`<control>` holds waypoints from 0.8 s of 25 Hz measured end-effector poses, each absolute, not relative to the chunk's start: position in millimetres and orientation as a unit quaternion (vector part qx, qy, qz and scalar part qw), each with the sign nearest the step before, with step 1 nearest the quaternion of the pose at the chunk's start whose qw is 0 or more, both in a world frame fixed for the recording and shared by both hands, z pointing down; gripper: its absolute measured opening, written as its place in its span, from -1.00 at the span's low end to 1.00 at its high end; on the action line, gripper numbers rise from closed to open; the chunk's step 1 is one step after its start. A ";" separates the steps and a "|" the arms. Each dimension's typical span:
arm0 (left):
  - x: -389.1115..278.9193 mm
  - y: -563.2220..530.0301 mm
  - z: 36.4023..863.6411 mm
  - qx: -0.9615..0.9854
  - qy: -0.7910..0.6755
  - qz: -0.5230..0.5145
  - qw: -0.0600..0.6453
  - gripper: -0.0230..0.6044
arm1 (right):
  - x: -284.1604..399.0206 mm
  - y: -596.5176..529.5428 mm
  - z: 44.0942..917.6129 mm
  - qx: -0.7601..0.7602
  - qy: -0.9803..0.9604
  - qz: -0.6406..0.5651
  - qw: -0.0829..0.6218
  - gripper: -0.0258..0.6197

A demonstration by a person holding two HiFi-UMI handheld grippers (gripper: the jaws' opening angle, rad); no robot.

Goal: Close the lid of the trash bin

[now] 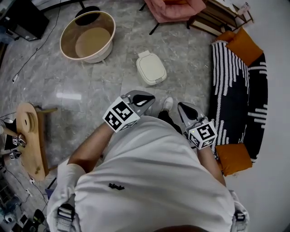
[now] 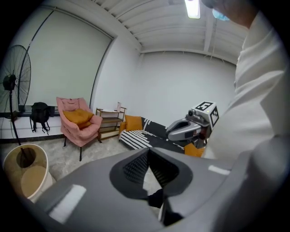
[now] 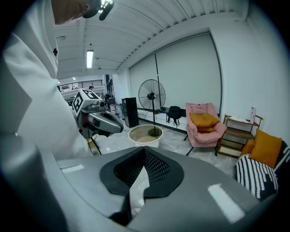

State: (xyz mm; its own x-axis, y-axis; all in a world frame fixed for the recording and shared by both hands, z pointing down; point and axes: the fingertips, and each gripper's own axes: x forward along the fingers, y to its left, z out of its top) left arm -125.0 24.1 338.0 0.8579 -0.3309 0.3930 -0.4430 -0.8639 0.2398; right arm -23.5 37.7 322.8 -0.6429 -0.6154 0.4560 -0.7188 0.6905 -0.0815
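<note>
The trash bin point(image 1: 151, 68) is a small cream one standing on the grey stone floor ahead of the person's feet, and its lid lies flat on top. Neither gripper view shows it. My left gripper point(image 1: 144, 100) is held at waist height, well short of the bin, jaws pressed together on nothing. My right gripper point(image 1: 183, 110) hovers beside it at the same height, also shut and empty. In the left gripper view the jaw tips point(image 2: 147, 152) meet, with the right gripper point(image 2: 183, 129) beyond. In the right gripper view the tips point(image 3: 144, 149) touch, with the left gripper point(image 3: 102, 120) at left.
A round beige tub point(image 1: 88, 36) stands far left of the bin. A pink armchair point(image 1: 174, 9) and a wooden shelf point(image 1: 217, 18) are at the back. A striped sofa with orange cushions point(image 1: 235, 81) runs along the right. A wooden stool point(image 1: 29, 136) is at left, a floor fan point(image 3: 152, 97) beyond.
</note>
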 end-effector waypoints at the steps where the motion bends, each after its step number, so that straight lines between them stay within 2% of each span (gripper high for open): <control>1: -126.8 23.0 337.9 0.949 -0.206 0.172 0.163 -0.74 | -25.3 35.1 322.5 0.369 -0.898 0.127 0.201 -0.92; 20: -168.5 17.4 345.6 0.935 -0.262 0.156 0.180 -0.74 | -61.3 14.1 323.5 0.318 -0.916 0.102 0.221 -0.92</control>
